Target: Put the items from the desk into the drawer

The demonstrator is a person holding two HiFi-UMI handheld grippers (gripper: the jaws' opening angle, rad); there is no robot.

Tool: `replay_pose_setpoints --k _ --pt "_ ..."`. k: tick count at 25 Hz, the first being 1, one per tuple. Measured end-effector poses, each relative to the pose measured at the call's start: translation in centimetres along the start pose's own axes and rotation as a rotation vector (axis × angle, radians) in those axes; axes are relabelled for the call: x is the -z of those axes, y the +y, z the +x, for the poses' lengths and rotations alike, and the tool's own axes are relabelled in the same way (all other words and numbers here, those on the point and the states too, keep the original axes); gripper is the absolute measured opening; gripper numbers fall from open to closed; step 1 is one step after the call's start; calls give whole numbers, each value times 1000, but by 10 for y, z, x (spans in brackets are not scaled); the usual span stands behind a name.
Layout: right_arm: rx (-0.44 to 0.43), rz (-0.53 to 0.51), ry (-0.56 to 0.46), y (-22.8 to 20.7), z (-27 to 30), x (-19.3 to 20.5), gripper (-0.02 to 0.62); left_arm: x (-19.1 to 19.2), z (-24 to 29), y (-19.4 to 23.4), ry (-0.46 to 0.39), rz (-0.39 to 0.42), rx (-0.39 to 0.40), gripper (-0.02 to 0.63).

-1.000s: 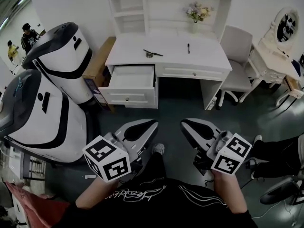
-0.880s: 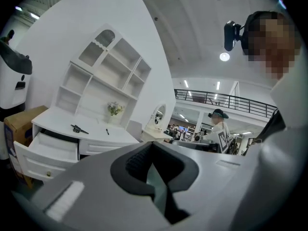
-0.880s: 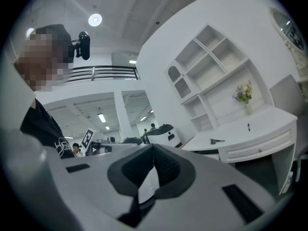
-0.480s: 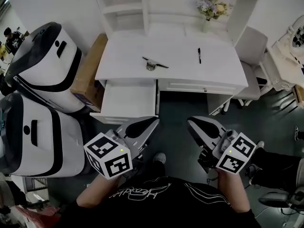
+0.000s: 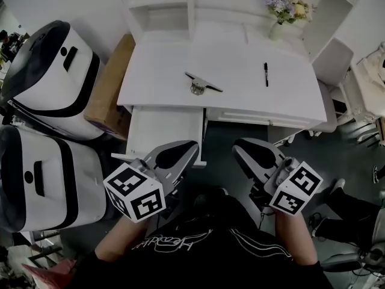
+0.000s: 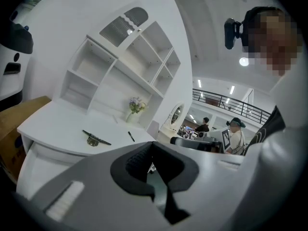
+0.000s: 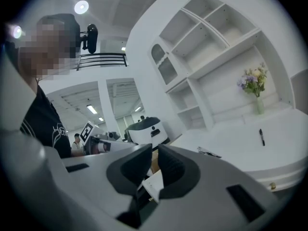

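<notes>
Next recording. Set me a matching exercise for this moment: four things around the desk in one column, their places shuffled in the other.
Things:
1. black pen
2. flowers
3. drawer
4. cardboard box

Places:
A. beside the left end of the desk
B. pulled out below the desk top
C. back right corner of the desk top
D. lying flat on the desk top, right of middle

Pairs: 1-D, 2-C, 3-B, 4-A

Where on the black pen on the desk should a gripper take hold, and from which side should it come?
Grip the pen at mid-barrel from above, probably with the right gripper. It lies flat on the desk, its length running away from the person, so the jaws should close across it, left to right.
</notes>
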State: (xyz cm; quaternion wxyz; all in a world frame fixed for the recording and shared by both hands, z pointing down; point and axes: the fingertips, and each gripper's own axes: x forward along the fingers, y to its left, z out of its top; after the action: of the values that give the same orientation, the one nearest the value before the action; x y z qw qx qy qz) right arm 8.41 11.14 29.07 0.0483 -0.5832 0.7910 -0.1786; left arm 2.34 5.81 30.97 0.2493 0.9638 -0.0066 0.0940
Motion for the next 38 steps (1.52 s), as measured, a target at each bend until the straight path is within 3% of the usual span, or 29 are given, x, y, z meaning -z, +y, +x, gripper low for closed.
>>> replay_pose_setpoints --k 4,7,13,14,16,18,33,38 --pt "-39 -21 46 -11 21 6 11 -2 -1 23 -20 -30 -52 9" --pt "-98 19 34 -20 37 1 11 -5 2 38 -23 -42 -88 9" --pt "-123 -22 110 -59 73 4 12 -14 15 67 -24 -68 -142 9" --pt "-128 -19 124 -66 80 5 27 -15 17 73 -24 -74 -152 9" --pt "-131 -17 155 -81 94 9 124 -17 21 86 -27 -91 -174 9" --pt "-126 -42 186 -94 107 12 135 -19 24 98 -33 -113 -195 9" --pt "-17 -425 437 -184 201 59 198 -19 36 166 -25 -197 -296 9" --pt "19 -673 555 -208 232 94 198 -9 27 182 0 -242 -348 9"
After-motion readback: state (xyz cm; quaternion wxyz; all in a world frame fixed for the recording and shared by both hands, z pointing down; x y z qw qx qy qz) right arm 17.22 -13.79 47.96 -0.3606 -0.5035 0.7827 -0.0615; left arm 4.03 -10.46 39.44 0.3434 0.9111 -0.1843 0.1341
